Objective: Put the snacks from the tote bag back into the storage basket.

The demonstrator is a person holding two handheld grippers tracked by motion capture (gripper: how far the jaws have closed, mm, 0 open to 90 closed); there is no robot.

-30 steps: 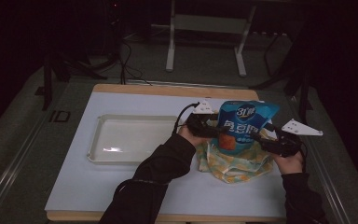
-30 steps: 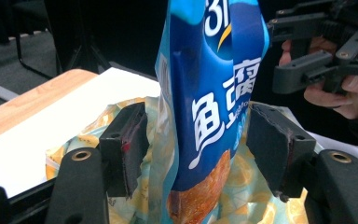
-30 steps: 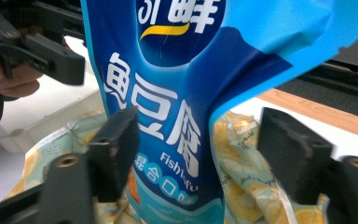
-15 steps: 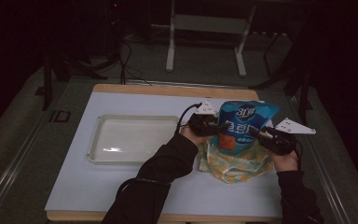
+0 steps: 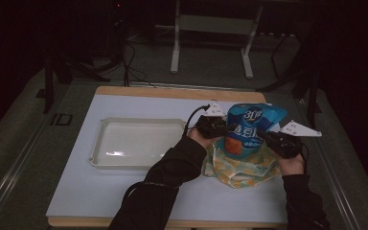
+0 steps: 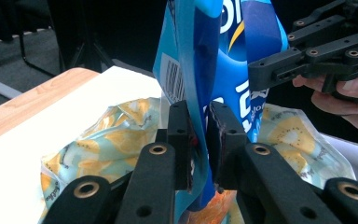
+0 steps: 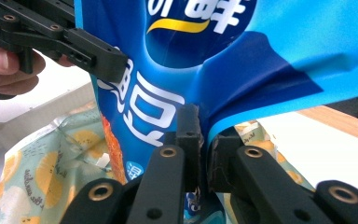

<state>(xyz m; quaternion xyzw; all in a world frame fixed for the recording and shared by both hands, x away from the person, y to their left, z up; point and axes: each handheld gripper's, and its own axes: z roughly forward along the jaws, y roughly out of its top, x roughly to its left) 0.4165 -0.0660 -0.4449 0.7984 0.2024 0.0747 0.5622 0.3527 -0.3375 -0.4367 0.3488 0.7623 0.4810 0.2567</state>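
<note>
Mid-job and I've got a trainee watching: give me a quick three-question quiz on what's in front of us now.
1. True or false: both grippers are clamped on the blue snack bag.
2. What lies under the blue snack bag? A) the white tray B) a yellow-patterned bag C) bare table
3. Fill in: the white tray lies on the person's ____ side of the bags.

Key
1. True: the left gripper and the right gripper each pinch an edge of it.
2. B: the yellow-patterned bag lies beneath it on the table.
3. Left.
</note>
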